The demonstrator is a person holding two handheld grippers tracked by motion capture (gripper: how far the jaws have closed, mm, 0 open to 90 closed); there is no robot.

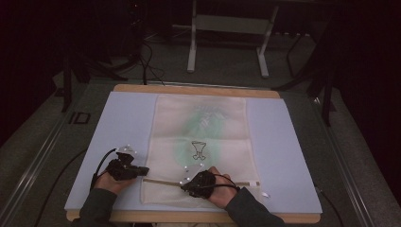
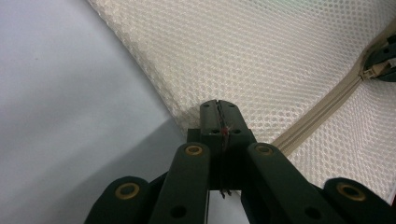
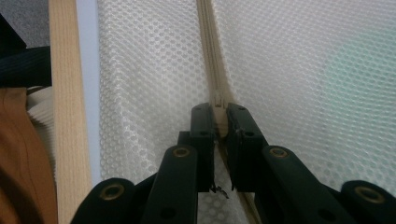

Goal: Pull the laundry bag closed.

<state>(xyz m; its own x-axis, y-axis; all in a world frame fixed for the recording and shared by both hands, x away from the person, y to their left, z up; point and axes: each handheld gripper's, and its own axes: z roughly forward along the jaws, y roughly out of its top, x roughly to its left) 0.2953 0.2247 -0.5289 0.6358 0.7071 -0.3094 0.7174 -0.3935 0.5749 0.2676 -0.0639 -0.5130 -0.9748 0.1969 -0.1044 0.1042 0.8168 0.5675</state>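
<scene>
while left gripper (image 2: 219, 114) pinches mesh bag (image 1: 201, 142) edge, right gripper (image 3: 219, 121) clamps zipper pull (image 3: 218, 100).

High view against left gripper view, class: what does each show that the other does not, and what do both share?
High view alone: the whole mesh bag lying flat, its goblet print, the wooden table edge, the floor, a metal stand, both forearms.

Left gripper view alone: the honeycomb weave up close, and the left tool shut on the mesh bag's edge, jaws pressed together.

Both: the bag, its beige zipper, the pale blue mat, and the right tool at the zipper, its jaws pinching the pull.
</scene>
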